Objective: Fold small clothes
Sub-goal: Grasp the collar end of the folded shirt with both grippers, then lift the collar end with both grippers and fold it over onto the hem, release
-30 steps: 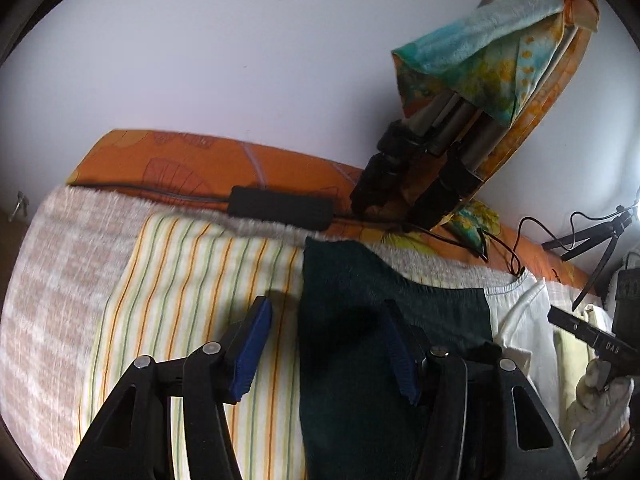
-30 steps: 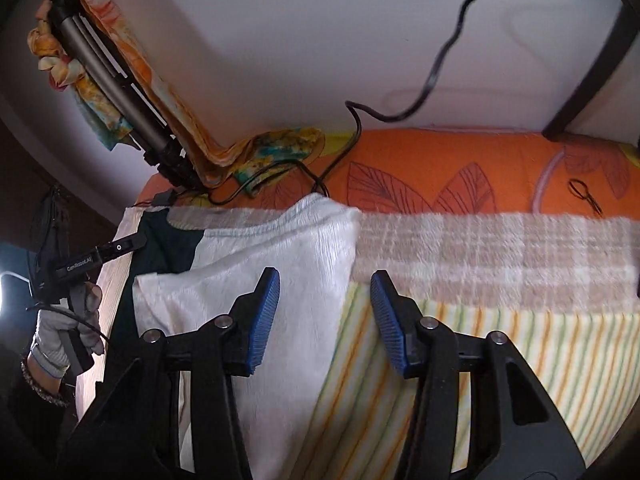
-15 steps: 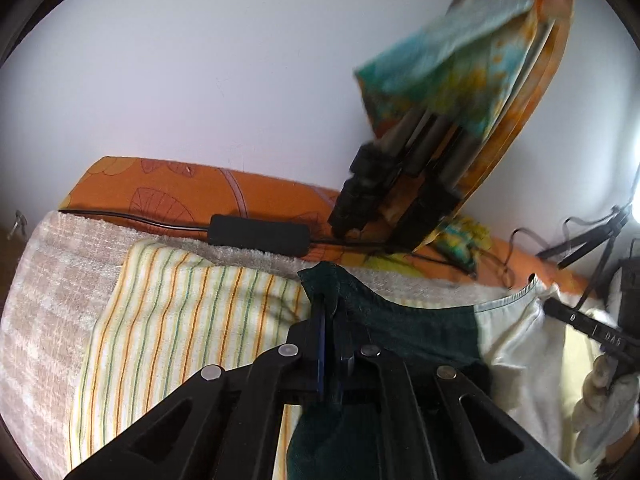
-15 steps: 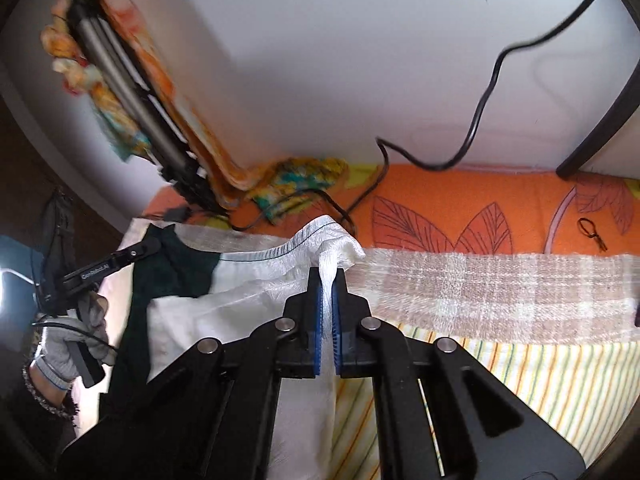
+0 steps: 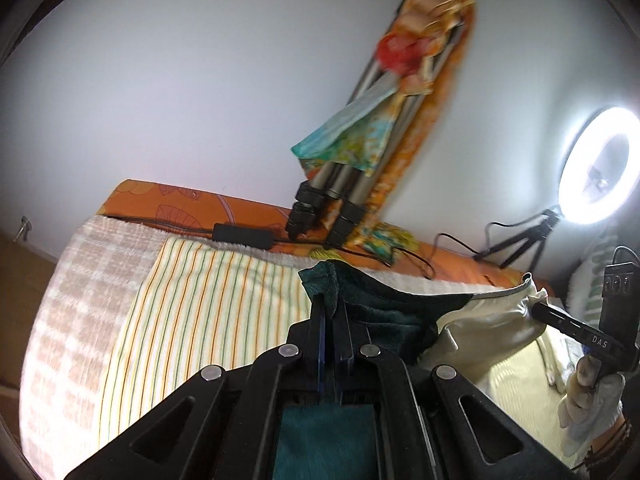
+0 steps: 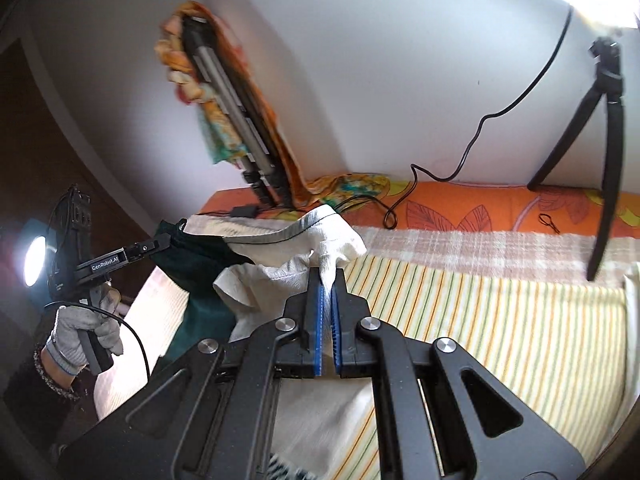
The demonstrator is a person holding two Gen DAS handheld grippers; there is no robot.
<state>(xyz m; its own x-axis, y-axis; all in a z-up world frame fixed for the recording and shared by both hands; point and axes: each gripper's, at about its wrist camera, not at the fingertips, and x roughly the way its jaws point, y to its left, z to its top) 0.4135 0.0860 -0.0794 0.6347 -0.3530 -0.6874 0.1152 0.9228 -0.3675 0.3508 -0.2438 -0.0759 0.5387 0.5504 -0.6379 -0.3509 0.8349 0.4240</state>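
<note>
**Ana:** Left wrist view first. What has the left gripper (image 5: pixel 329 312) got?

**Ben:** Its jaws are pressed together on the dark green corner of the garment (image 5: pixel 384 304), with a tuft of green cloth sticking up above the pads. The garment is two-toned, green on this side and cream on the other, and it hangs lifted off the striped sheet (image 5: pixel 208 296) between the two grippers.

**Ana:** And what is further off?

**Ben:** A checked blanket (image 5: pixel 72 300) lies under the sheet, on an orange mattress (image 5: pixel 176 196). A folded tripod (image 5: pixel 340 184) draped in patterned cloth leans on the wall, a ring light (image 5: pixel 598 168) glows at the right, and the gloved right hand (image 5: pixel 588 396) shows at the edge.

**Ana:** Right wrist view, then.

**Ben:** The right gripper (image 6: pixel 327 280) is pinching the cream corner of the garment (image 6: pixel 280 276) between its blue pads, and the cloth bunches up above them. The hem runs across to the left gripper (image 6: pixel 154 246), which holds the green corner up; the gloved left hand (image 6: pixel 82 332) grips its handle.

**Ana:** Is the garment taut?

**Ben:** No, it sags in folds between the two pinches, above the sheet (image 6: pixel 500 320). A small black stand (image 6: pixel 600 128) rests on the blanket at the right.
</note>
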